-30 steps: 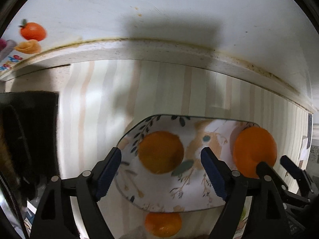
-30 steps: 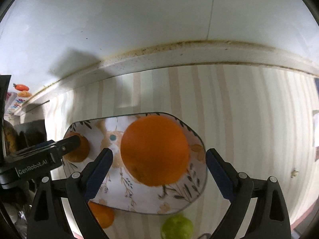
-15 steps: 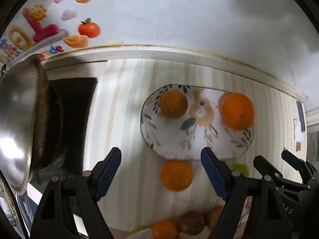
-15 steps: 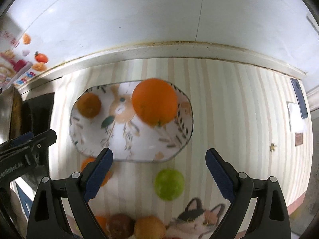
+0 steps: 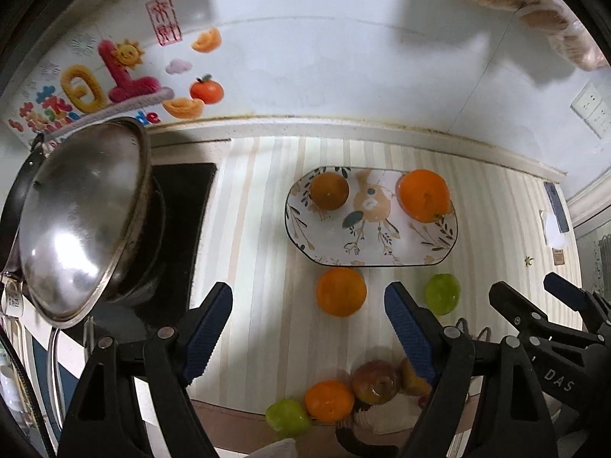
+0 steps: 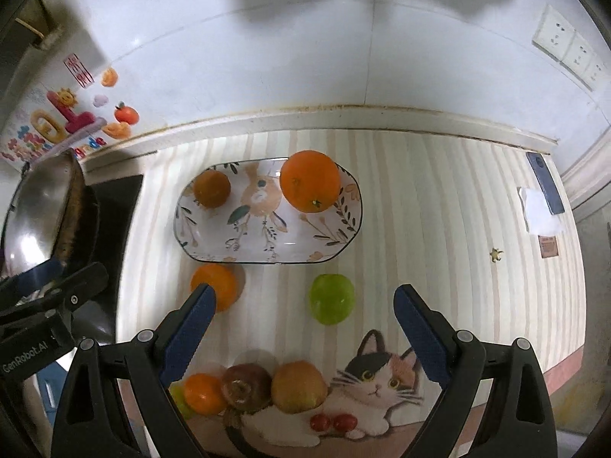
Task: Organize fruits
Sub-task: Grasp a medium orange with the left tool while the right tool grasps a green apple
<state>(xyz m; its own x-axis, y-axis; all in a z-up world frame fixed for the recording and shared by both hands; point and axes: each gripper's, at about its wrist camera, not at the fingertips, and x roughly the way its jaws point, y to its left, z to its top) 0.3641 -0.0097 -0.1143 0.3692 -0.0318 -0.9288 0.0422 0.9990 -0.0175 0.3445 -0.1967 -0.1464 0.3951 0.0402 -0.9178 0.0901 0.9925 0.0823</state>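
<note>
Both claws [image 5: 308,328] [image 6: 301,332] now higher, wide open, empty; plate [image 6: 198,242] well beyond.

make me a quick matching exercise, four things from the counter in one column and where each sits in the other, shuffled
Things:
1. large orange
2. green apple
3. cherry tomatoes
4. metal wok

Places:
A. on the cat picture at the mat's near edge
B. on the stove, left of the plate
C. on the floral plate
D. on the striped mat, in front of the plate

Pairs: 1-C, 2-D, 3-A, 4-B
</note>
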